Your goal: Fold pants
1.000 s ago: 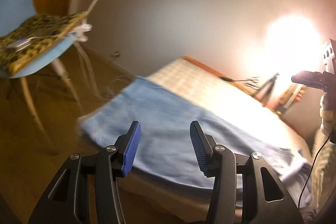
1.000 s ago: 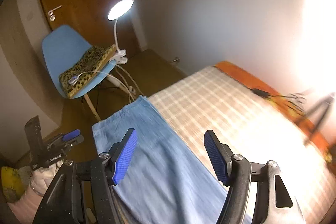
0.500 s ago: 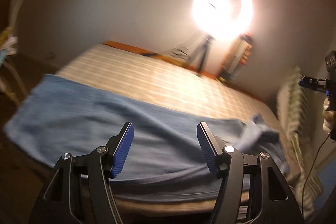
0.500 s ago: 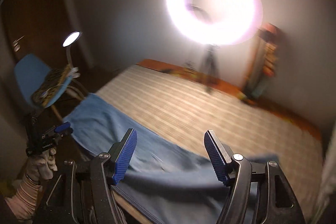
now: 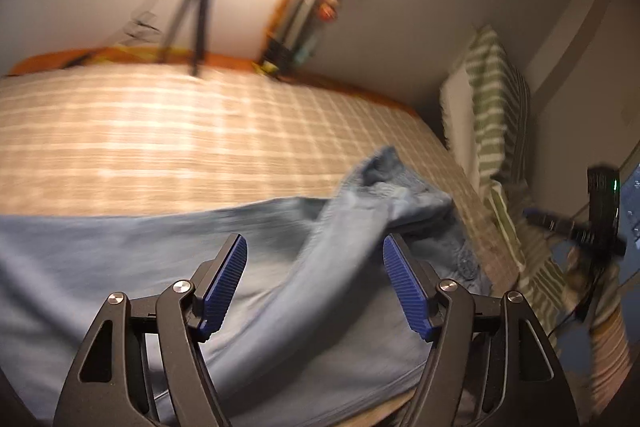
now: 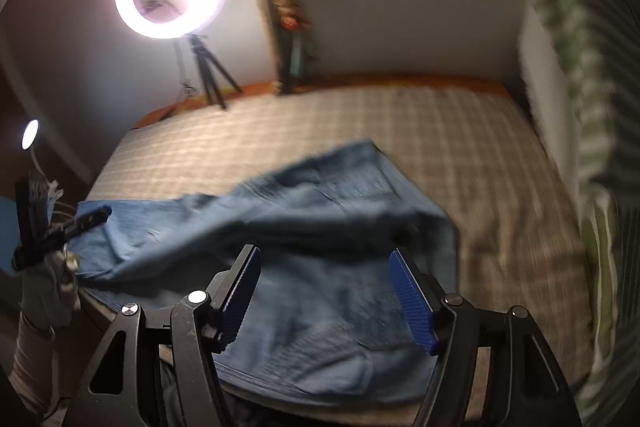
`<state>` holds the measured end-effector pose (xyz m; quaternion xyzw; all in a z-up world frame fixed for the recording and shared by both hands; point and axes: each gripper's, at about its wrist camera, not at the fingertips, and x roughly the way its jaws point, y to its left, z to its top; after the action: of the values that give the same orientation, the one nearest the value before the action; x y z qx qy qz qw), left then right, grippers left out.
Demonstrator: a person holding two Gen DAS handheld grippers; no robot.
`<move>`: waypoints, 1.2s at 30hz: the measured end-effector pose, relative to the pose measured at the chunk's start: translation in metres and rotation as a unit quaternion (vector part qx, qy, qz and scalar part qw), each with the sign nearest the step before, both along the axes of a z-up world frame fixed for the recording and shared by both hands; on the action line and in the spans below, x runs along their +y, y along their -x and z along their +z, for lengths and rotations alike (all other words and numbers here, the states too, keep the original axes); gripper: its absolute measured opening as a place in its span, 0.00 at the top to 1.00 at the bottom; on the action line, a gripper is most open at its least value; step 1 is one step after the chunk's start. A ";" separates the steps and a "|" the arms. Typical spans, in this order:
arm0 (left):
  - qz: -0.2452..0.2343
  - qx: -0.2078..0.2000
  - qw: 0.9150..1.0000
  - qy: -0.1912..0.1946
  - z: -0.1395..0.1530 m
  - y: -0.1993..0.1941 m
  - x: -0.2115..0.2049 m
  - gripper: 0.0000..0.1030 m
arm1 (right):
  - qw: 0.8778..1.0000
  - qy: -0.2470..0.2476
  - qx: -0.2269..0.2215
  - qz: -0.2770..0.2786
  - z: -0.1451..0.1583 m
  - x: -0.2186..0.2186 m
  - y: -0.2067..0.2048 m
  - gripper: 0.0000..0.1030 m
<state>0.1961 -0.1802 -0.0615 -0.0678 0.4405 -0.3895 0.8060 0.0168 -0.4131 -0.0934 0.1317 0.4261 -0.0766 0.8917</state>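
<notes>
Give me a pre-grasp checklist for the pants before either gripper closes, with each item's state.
1. Left gripper open, nothing held: ok.
2. Right gripper open, nothing held: ok.
3. Pants lying on the bed: ok.
4. Pants flat: not ok, the waist end is bunched and one leg lies twisted over the other.
5. Exact hem and waistband edges to grab: cannot tell, both views are blurred.
</notes>
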 end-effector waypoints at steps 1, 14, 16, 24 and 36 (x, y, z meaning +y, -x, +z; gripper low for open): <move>-0.012 0.012 1.000 0.003 -0.003 -0.005 -0.016 0.31 | 1.000 0.001 0.005 -0.008 -0.010 -0.006 0.006 0.33; -0.020 0.093 0.994 -0.058 -0.060 -0.066 -0.142 0.31 | 0.998 -0.042 0.024 -0.043 -0.081 -0.042 0.049 0.33; -0.019 0.098 0.993 -0.068 -0.064 -0.070 -0.150 0.31 | 0.998 -0.048 0.022 -0.045 -0.085 -0.048 0.051 0.33; -0.021 0.099 0.990 -0.093 -0.083 -0.070 -0.170 0.41 | 0.997 -0.049 0.032 -0.045 -0.104 -0.055 0.047 0.33; -0.054 0.024 0.997 -0.052 -0.050 -0.046 -0.177 0.93 | 0.995 -0.063 0.048 -0.055 -0.126 -0.065 0.047 0.33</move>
<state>0.2425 -0.3576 -0.1115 -0.0109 0.4823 -0.4073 0.7755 -0.0306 -0.4779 -0.2193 0.2069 0.4648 -0.1044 0.8546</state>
